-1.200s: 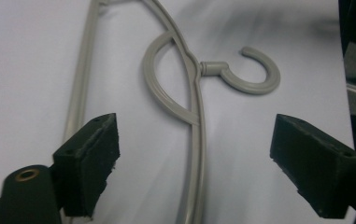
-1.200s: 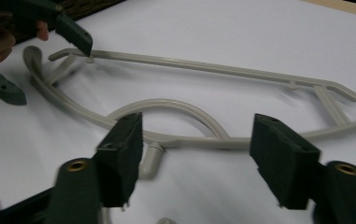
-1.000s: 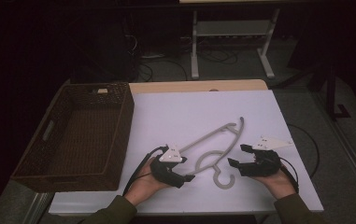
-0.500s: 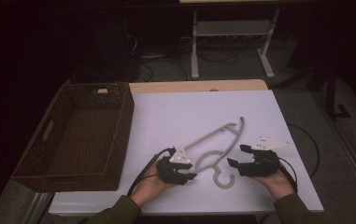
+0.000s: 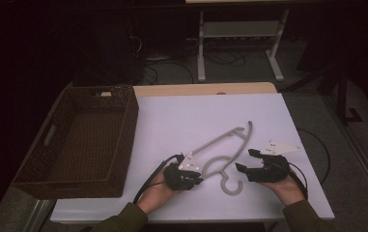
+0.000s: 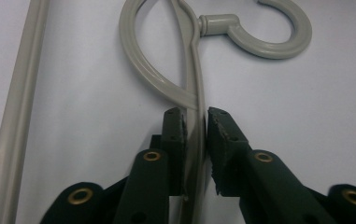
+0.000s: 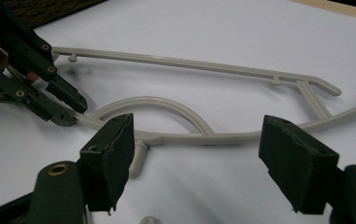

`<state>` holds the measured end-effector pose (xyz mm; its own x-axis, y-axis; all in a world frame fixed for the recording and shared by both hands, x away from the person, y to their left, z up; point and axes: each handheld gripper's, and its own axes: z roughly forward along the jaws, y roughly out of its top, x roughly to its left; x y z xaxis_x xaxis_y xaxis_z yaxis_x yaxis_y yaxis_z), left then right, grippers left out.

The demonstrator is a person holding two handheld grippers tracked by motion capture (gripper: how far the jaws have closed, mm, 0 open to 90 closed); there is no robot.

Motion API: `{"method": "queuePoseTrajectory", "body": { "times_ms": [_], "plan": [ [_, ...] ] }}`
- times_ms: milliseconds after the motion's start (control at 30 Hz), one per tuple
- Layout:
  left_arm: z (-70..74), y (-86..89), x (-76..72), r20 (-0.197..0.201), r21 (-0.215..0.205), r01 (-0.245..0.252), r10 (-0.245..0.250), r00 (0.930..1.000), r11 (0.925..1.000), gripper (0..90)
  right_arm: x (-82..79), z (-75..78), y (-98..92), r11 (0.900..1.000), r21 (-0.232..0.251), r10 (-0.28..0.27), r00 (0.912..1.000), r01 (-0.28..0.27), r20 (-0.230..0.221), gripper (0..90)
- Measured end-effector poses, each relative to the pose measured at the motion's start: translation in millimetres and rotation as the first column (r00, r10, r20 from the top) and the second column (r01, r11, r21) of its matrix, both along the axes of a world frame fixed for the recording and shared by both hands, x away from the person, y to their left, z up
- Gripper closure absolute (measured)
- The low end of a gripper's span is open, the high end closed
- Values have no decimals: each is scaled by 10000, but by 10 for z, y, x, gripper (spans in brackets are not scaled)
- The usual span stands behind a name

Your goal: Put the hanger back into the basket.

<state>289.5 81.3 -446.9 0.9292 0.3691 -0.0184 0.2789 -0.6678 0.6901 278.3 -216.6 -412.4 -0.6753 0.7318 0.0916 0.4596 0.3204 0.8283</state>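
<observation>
Closing in over the last sec, the left tool [image 6: 195, 126] has just shut its jaws on the thin arm of the grey hanger [image 5: 222, 151], w/ both pads squeezing the plastic from each side, so the hanger looks caught and ready to lift, prob. toward the brown basket [image 5: 123, 145] at the left. The hanger lies flat on the white table [image 5: 181, 116], near the front edge, btw. the two hands, hook toward the person. The right tool [image 7: 196, 158] is wide open, holding nothing, jaws on each side of the hanger's neck w/o touching; no brand, label or words to read anywhere.
</observation>
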Motion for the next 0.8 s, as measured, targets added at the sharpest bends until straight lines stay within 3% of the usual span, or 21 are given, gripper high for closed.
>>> {"method": "queuePoseTrajectory", "body": {
  "times_ms": [233, 567, 700, 800],
  "plan": [
    [-16, 3, -18, 135, -87, 3, -1, 9999, 10000, 820, -3, 4, -4, 10000, 9, -71, 10000, 71, 35, 261],
    [8, 20, -1, -326, -232, -216, 209, 9993, 9995, 826, -5, 52, -54, 9993, 195, -331, 9986, 323, 404, 264],
    [49, 61, 16, -397, -245, -44, 34, 9992, 9997, 826, -9, 79, -83, 9980, 333, -564, 9966, 544, 598, 264],
    [91, 85, 19, -438, -547, -115, 91, 9990, 9984, 826, -17, 106, -108, 9963, 476, -751, 9942, 716, 770, 264]
  ]
}}
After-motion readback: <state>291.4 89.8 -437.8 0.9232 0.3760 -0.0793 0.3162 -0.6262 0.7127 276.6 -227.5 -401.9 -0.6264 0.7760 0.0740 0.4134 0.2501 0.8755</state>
